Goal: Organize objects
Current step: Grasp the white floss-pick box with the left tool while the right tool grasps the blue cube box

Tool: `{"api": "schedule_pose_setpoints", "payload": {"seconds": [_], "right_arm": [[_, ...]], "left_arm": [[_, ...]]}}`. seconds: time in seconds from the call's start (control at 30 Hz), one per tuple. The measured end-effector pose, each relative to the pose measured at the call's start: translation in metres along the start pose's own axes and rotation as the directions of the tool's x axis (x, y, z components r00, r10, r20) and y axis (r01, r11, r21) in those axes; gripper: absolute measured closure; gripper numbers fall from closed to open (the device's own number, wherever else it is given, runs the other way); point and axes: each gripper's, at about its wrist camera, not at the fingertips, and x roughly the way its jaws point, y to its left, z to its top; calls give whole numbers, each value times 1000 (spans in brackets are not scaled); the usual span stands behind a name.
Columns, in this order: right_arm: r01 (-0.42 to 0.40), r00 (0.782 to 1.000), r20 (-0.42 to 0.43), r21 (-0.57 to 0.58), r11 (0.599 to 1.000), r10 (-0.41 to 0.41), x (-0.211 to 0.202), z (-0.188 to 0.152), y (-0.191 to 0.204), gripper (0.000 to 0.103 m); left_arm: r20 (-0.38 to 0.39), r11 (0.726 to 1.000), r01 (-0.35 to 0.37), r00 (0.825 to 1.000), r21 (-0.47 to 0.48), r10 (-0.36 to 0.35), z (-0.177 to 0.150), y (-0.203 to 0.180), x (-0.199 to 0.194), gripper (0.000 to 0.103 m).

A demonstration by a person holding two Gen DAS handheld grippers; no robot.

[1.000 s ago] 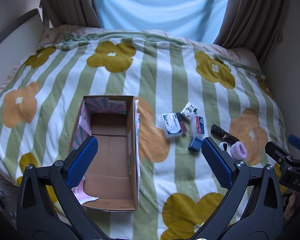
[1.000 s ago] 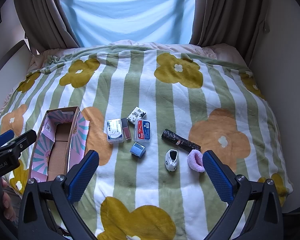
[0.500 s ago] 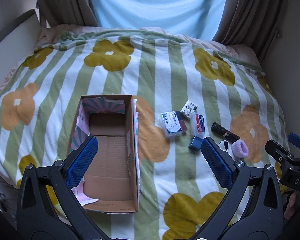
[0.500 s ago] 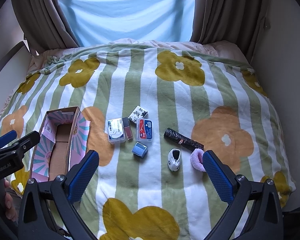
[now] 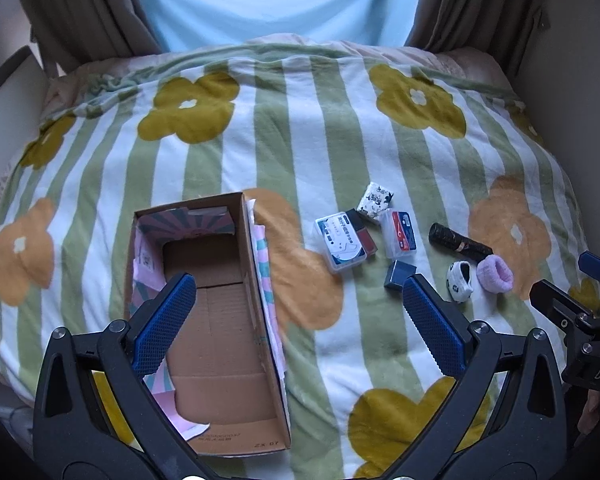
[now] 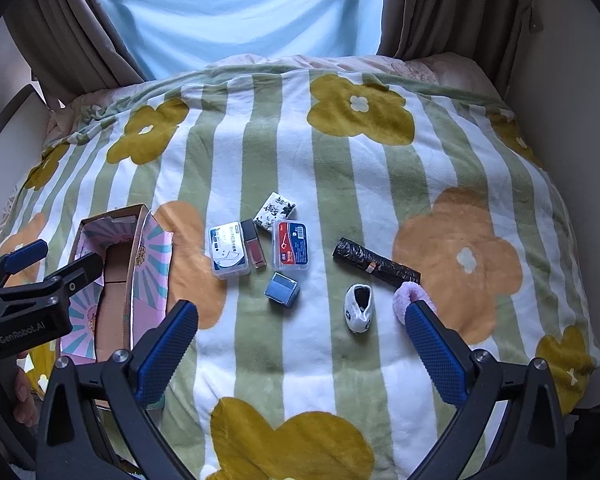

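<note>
An open cardboard box (image 5: pixel 220 304) (image 6: pixel 116 280) lies on the striped flower blanket at the left, with nothing inside. To its right lie several small items: a clear card case (image 6: pixel 228 250), a lipstick (image 6: pixel 254 246), a red-label case (image 6: pixel 292 246), a patterned tissue pack (image 6: pixel 276 210), a blue box (image 6: pixel 282 290), a black roll (image 6: pixel 374 262), a white baby shoe (image 6: pixel 358 308) and a pink sock (image 6: pixel 408 300). My left gripper (image 5: pixel 296 320) is open above the box's right wall. My right gripper (image 6: pixel 300 344) is open above the blanket in front of the items.
The blanket (image 6: pixel 340 160) covers a bed that fills both views. Brown curtains (image 6: pixel 440 8) and a pale blue sheet hang behind it. A headboard panel (image 5: pixel 4 92) stands at the far left. The bed drops off at the right edge.
Both grippers have shifted slightly forward and to the right, so the scene sits a little lower and left in view. No item has moved.
</note>
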Motion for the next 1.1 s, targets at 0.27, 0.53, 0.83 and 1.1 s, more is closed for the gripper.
{"api": "schedule_pose_setpoints", "payload": {"seconds": [0.27,0.53,0.83,1.1], "right_arm": [[2,997,-76,63,998,3,47,7,-5,1],[2,984,-175,151,989,25,116,5,-7,1],[30,969,-247,239,970,31,184,7,-10,1],[40,954,-294,301,953,53,227,-5,-17,12]], "left_arm": [[-79,980,38,997,196,-23,28,-15,58,1],[-220,867,161,974,471,-62,54,-46,143,1],[-360,621,271,933,736,21,50,-86,222,1],[-471,517,376,880,769,61,34,-102,275,1]]}}
